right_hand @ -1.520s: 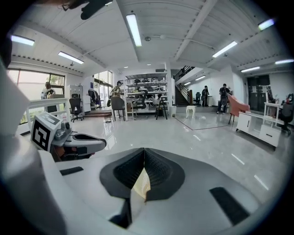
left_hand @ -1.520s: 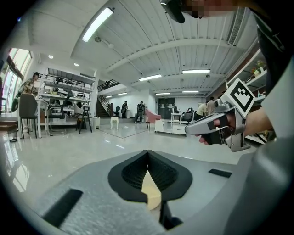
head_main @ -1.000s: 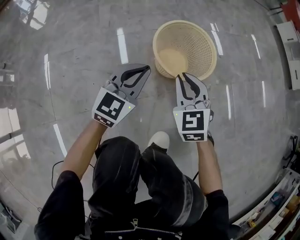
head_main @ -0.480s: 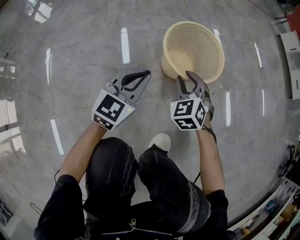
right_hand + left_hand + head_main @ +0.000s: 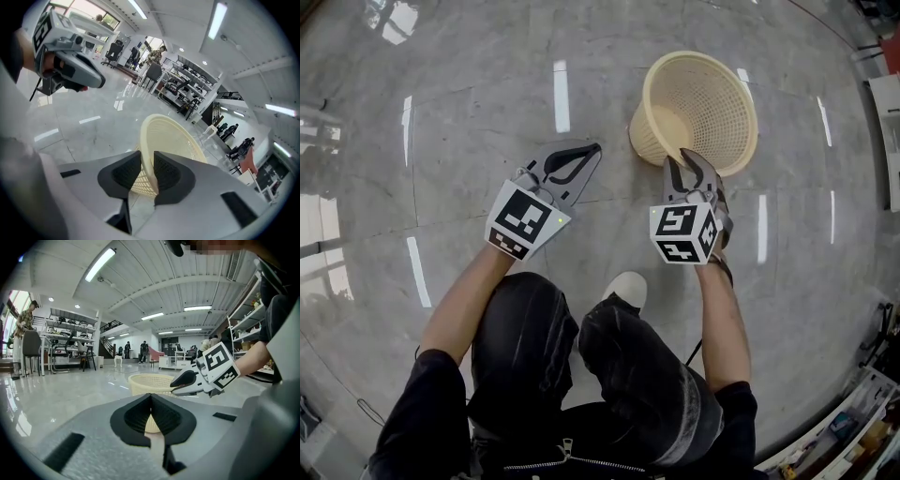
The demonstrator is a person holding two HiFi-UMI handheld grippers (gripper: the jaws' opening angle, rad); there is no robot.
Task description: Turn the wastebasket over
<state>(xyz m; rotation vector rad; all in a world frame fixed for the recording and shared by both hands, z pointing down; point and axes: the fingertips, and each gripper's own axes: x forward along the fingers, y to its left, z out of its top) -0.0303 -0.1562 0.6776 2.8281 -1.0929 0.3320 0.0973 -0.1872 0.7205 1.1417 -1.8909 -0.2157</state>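
I am pinching the near rim of the basket [image 5: 703, 103] with my right gripper [image 5: 687, 157]. The basket is sitting open side up. My left gripper [image 5: 593, 147] is waiting beside the basket, squeezed shut and empty. Next I probably need to lift and roll the rim over.

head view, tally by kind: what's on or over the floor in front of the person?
wastebasket: 1
grippers: 2 (left gripper, right gripper)
white shoe: 1
Total: 4
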